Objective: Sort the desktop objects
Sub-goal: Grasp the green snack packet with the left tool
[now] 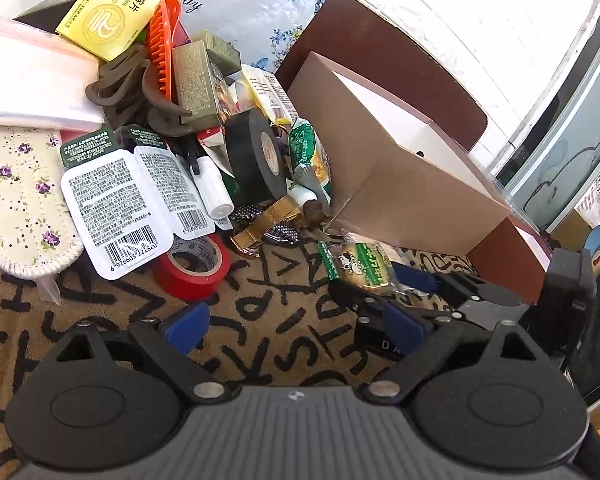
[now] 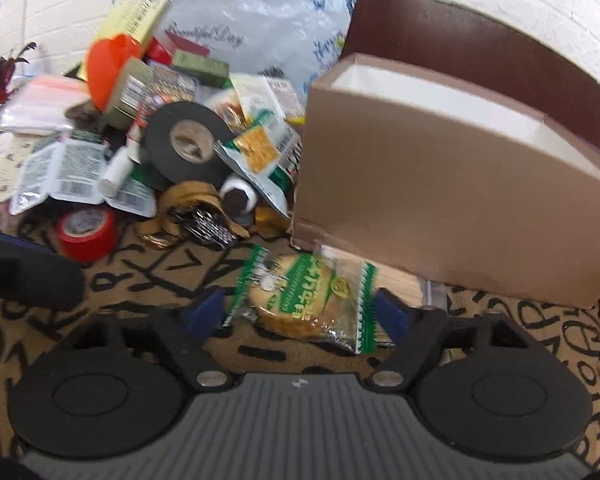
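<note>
Two rolls of tape show in the left wrist view: a red roll (image 1: 192, 266) lying low at left centre on the letter-patterned mat (image 1: 260, 320), and a black roll (image 1: 256, 156) standing on edge in the middle of the pile. One orange comb (image 1: 162, 40) sits at upper left, one white blister pack (image 1: 116, 208) at left, one brown box (image 1: 400, 168) at right. The left gripper (image 1: 292, 330) hangs low over the mat, fingers spread wide with only mat between them. In the right wrist view, the right gripper (image 2: 300, 314) reaches level and forward, its blue fingers (image 2: 204, 310) spread to either side of one green-edged snack packet (image 2: 304, 300), though contact is unclear through the blur. The packet lies flat on the mat at lower centre, just beside the box's (image 2: 440, 200) near wall, its long axis running left to right across the frame.
</note>
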`<state>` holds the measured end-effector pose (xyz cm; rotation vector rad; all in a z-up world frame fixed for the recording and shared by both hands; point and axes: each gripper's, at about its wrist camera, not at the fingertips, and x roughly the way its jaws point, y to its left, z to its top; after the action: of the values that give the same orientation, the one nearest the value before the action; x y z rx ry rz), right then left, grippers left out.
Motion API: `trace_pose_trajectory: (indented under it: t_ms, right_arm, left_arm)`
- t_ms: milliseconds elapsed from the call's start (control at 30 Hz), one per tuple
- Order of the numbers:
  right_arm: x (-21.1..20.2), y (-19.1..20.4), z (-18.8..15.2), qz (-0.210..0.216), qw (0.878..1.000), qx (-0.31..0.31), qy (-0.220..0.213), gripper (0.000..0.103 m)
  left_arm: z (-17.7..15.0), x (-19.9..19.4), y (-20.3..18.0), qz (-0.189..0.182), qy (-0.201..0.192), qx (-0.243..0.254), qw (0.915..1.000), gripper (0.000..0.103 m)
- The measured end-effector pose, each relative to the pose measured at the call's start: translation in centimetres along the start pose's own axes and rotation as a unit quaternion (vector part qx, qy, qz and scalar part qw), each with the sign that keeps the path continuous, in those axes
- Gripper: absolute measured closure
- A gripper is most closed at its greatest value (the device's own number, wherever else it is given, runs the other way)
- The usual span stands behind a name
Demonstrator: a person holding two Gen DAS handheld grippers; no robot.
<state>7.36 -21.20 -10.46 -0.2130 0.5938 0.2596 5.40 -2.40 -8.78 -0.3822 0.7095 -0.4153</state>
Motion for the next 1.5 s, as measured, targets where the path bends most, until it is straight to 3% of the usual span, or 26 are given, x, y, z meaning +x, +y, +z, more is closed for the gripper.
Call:
trace_pose_trajectory:
  t_ms: [100,200,433,500,567,767,933,1100,1267,1500]
  right_arm:
    - [-0.8,1.0,-0.3,0.038,0.999,-0.025,-0.004,0.042]
    - [-1.8,2.6,-0.9,0.093,0.994,-0.052,-0.005,0.043]
    - [-4.4,5.9,-1.8,0.160,0.983,-0.095,-0.005,0.042]
    - [-5.1,6.4,-2.0,0.152,0.984,-0.095,-0.008,0.038]
    - [-5.6,6.2,-2.4,0.140,0.986,-0.085,-0.014,0.027]
    - [-6.1,5.5,-3.1,0.136,0.990,-0.046,-0.006,0.027]
    - [-6.2,5.7,-3.3,0.129,0.991,-0.035,-0.005,0.027]
    - [-6.5,5.4,-3.7,0.127,0.992,-0.017,-0.001,0.027]
    - [-6.5,5.7,-3.8,0.129,0.991,-0.020,0.003,0.036]
    - [-6.6,6.0,-3.9,0.127,0.992,-0.019,0.001,0.043]
  left_arm:
    - [0.0,0.3,0.0,-0.002,0.005,-0.003,1.0000,0.007]
    - [-0.1,0.5,-0.1,-0.009,0.014,0.004,0.9999,0.008]
    - [-0.8,0.4,-0.9,-0.025,0.037,0.046,0.9979,0.010]
    - [-1.1,0.4,-1.0,-0.029,0.045,0.067,0.9964,0.012]
    - [-1.3,0.6,-1.1,-0.026,0.049,0.073,0.9958,0.023]
    - [-1.5,0.9,-1.4,-0.022,0.058,0.082,0.9947,0.043]
    - [-1.6,0.9,-1.5,-0.019,0.058,0.084,0.9946,0.041]
    - [-1.7,0.9,-1.5,-0.023,0.061,0.085,0.9943,0.049]
    - [-1.9,1.0,-1.8,-0.025,0.060,0.098,0.9931,0.046]
    - [-2.3,1.0,-2.6,-0.020,0.056,0.114,0.9917,0.054]
